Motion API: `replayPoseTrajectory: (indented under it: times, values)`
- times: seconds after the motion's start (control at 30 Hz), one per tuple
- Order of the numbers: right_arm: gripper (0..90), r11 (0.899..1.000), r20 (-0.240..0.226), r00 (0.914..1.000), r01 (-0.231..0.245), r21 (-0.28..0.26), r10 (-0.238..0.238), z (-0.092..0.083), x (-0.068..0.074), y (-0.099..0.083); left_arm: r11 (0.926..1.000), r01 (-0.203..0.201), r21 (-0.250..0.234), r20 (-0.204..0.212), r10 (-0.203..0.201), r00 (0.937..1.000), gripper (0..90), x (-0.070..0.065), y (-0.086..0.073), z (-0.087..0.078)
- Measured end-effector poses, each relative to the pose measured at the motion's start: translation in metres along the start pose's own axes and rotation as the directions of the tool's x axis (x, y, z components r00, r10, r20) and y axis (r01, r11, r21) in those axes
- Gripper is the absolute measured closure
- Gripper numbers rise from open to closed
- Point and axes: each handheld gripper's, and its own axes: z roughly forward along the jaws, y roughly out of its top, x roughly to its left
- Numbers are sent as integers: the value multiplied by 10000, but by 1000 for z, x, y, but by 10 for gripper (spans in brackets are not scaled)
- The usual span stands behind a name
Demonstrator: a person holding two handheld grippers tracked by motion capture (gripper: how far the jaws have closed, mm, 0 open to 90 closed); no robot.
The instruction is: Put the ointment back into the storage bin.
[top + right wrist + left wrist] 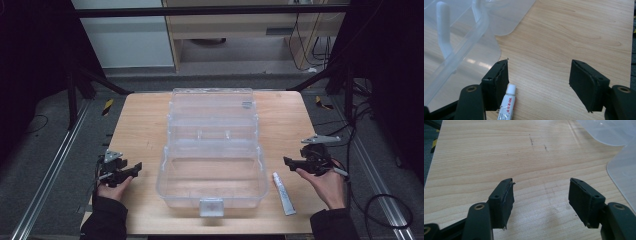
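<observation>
Open clear plastic toolbox (212, 160) sits centre on wooden table (145, 120), flanked by 2 grippers.

Left gripper (134, 169) and right gripper (289, 161) gape empty; small glue tube (283, 193) (white cap) lies on table right of box, under right gripper.

In the high view the left gripper (134, 170) sits at lower left, held in the left hand (112, 189), jaws spread and pointing right. The right gripper (289, 161) sits at lower right in the right hand (327, 184), jaws apart, pointing left. Dark sleeves enter from the bottom edge.
</observation>
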Motion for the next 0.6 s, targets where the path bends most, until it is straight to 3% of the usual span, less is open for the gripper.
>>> replayPoseTrajectory:
  times: [0.37,0.6]
  values:
    - [355,9967,-281,9993,253,773,-232,2,13,7,9999,-119,72,-7,119,9999,367,-1,0,1]
    - [402,9870,-482,9983,391,1560,-319,8,19,7,9998,-168,129,9,168,9999,367,-2,0,1]
